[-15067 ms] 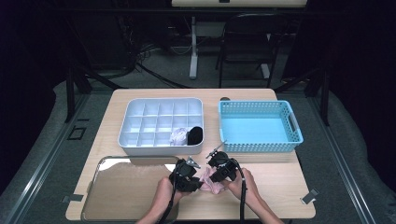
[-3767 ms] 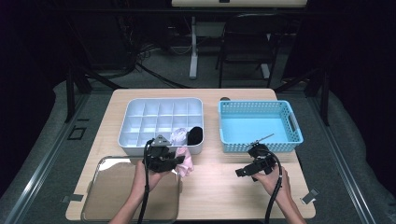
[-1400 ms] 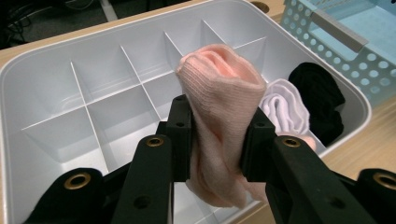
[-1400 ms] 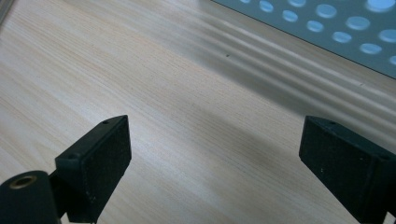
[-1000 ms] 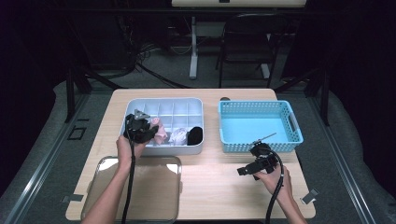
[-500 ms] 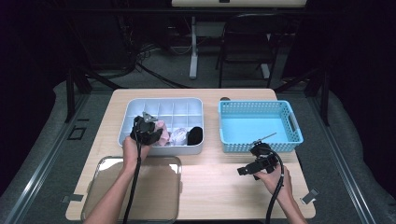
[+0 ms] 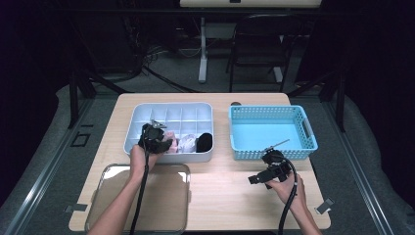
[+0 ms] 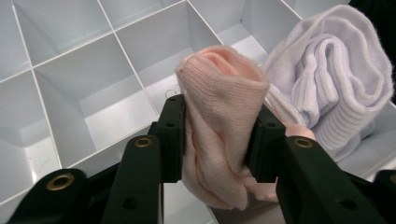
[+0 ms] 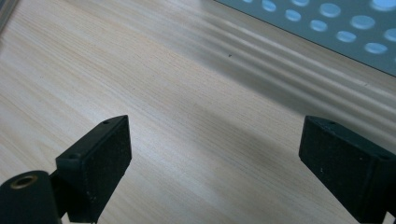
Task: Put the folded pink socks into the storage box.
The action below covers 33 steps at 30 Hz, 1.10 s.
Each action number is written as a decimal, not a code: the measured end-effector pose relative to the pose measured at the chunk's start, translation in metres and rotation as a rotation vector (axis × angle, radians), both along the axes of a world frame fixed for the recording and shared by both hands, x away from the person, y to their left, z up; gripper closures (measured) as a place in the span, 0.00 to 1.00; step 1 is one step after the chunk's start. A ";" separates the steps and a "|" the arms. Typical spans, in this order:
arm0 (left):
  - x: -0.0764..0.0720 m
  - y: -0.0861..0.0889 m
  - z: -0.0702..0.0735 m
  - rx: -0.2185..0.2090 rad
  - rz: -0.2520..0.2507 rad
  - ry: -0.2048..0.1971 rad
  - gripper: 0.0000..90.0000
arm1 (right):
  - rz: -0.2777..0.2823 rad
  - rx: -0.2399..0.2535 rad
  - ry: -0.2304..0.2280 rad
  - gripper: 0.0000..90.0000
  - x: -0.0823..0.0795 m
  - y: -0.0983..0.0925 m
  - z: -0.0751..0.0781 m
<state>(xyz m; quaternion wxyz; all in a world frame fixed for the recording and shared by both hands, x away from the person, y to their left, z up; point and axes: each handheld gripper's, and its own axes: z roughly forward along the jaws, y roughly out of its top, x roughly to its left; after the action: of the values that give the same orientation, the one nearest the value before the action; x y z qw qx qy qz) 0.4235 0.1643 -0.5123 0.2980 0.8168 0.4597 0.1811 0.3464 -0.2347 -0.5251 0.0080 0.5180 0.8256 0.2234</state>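
My left gripper [image 7: 155,138] hangs over the front row of the white divided tray [image 7: 169,105], in the person's left hand. A rolled pink sock [image 8: 219,84] stands squeezed between its pads over a compartment [image 8: 93,93]. The left gripper [image 8: 217,116] has just been opening its jaws, and the pads still touch the sock on both sides. A folded white sock [image 8: 336,79] lies in the cell beside it. My right gripper [image 7: 254,179] rests low over the wooden table, and in its own view the right gripper [image 9: 217,154] is open with nothing between its jaws.
A black sock [image 7: 204,142] fills the tray's front right cell. The blue perforated basket [image 7: 266,109] stands right of the tray, just beyond the right gripper. A clear shallow tray [image 7: 142,196] lies at the table's front left, under the left forearm.
The left gripper has shifted slightly right and nearer over the tray's front row, with the pink sock between its jaws. The right gripper has stayed put.
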 end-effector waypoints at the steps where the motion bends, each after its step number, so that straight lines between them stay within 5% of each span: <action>1: 0.000 -0.001 0.001 -0.004 0.003 0.003 0.62 | 0.000 -0.002 0.000 0.10 0.000 -0.001 0.000; 8: 0.001 0.002 0.017 -0.043 -0.012 0.015 0.41 | -0.011 0.021 -0.002 0.08 -0.001 -0.001 0.002; 13: 0.013 0.004 0.029 -0.051 -0.015 0.061 0.39 | -0.008 0.020 -0.002 0.08 -0.001 0.000 0.002; 17: 0.023 0.003 0.028 -0.012 -0.032 0.122 0.46 | 0.001 0.014 0.002 0.07 0.000 0.000 0.001; 24: 0.021 -0.001 0.020 0.009 -0.058 0.176 0.73 | -0.007 0.027 0.014 0.07 0.000 0.001 -0.001; 33: 0.020 -0.003 0.001 0.021 -0.052 0.224 0.78 | -0.001 0.016 0.001 0.07 0.000 0.001 -0.001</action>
<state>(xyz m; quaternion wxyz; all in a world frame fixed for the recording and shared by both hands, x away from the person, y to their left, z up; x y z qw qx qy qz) 0.4435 0.1614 -0.5110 0.2406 0.8466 0.4669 0.0856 0.3462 -0.2336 -0.5257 0.0033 0.5186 0.8236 0.2297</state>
